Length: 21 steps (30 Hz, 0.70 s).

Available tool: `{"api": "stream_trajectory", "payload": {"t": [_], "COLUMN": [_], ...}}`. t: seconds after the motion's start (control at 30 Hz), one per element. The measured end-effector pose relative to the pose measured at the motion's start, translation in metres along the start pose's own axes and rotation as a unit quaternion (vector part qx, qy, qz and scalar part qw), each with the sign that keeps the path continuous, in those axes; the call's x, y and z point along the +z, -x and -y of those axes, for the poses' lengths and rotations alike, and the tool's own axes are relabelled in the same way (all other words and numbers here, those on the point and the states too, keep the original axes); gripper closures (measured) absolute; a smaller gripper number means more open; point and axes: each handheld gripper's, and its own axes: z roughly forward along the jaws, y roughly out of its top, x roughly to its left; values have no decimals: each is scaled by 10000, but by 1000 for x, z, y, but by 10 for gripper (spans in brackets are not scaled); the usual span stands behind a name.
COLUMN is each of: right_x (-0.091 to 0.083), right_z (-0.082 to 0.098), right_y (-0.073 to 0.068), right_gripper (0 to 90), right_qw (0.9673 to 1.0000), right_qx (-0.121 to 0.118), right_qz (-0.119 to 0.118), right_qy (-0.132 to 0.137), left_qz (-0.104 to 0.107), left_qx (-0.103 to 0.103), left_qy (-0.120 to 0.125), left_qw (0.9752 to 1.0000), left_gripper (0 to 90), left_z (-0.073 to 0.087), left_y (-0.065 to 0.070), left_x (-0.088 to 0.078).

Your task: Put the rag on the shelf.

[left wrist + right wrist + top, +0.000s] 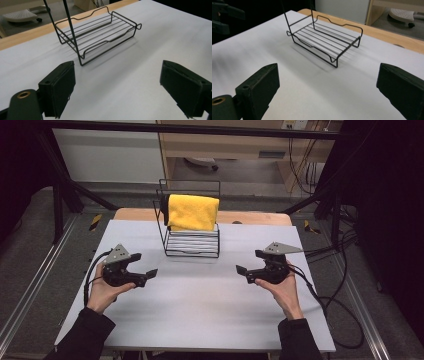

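Now my left gripper (144,265) and right gripper (248,262) rest on the white table (200,310), jaws spread and empty; between them, farther off, a yellow towel (193,212) hangs over a black wire rack (192,245)

The bench (200,310) wears a smooth, matt pale grey sheet, with bare light wood showing along its far edge (250,216). The rack (192,244) is thin black wire with a slight sheen. Over its top bar hangs a yellow towel (193,212) of soft, napped cloth. The left tongs (130,90) and right tongs (332,92) have matt black jaws that look like plastic, faced with dull, rubbery pads.
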Motion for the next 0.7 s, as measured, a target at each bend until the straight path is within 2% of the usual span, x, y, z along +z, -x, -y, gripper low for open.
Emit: {"api": "stream_trajectory", "payload": {"t": [0.3,0.5,0.7], "right_x": [-6,-10,-14], "right_z": [31,53,74], "right_y": [4,8,11], "right_gripper": [22,12,6], "right_qw": [9997,9993,9987], "right_qx": [91,186,283], "right_qz": [-18,2,-25], "right_qy": [-216,-322,-416], "left_qz": [14,34,-3], "left_qx": [-71,-145,-104], "left_qy": [-217,-236,-389], "left_qw": [9997,9996,9992], "left_gripper": [119,114,112], "left_z": [29,45,58], "left_y": [2,1,1], "left_x": [0,-1,-2]}}
